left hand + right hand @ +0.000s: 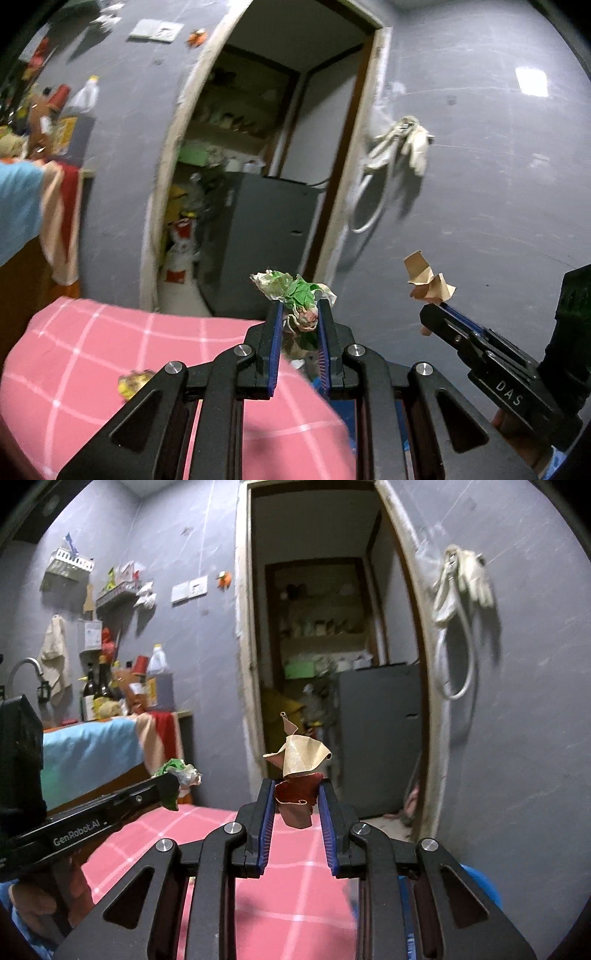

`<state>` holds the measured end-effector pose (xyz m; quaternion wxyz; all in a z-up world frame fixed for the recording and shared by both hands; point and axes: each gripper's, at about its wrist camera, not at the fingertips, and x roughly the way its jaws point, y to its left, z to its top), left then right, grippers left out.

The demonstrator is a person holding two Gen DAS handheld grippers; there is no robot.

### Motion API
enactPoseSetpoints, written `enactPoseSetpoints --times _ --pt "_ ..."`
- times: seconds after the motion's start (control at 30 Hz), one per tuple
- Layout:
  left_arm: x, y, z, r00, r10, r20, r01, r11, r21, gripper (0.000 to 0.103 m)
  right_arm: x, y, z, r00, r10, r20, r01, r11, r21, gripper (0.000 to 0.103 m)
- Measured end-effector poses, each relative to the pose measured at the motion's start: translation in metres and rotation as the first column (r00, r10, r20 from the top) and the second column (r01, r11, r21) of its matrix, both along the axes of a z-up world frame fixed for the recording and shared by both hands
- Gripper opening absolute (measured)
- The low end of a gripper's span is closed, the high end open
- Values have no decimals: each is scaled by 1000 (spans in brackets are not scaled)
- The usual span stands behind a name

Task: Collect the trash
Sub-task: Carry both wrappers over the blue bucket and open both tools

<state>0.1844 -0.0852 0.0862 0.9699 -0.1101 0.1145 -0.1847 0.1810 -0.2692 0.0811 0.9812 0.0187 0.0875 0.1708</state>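
My left gripper (300, 314) is shut on a crumpled green and white wrapper (295, 290), held up in the air over a pink checked cloth (110, 343). My right gripper (296, 794) is shut on a crumpled brown and tan paper (301, 771), also lifted above the pink cloth (295, 893). In the left wrist view the right gripper (430, 312) shows at the right with the brown paper (428, 280). In the right wrist view the left gripper (173, 788) shows at the left with the green wrapper (181, 771). A yellow scrap (133, 382) lies on the pink cloth.
Straight ahead is a grey wall with an open doorway (325, 646) into a cluttered store room with a dark cabinet (376, 734). White gloves (461, 587) and a hose hang right of the doorway. A counter with bottles (99, 690) and a blue cloth (88, 753) stands at the left.
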Motion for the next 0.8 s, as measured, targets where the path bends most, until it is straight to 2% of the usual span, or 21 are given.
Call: enactPoseSetpoints --times 0.33,0.8 --pt "4 -66 -3 993 -116 21 116 993 19 15 -11 -56 -1 992 -127 22 127 992 3 22" --pt "42 -126 -32 971 -218 -100 224 973 54 15 0 -106 -37 972 -222 -80 224 975 13 22"
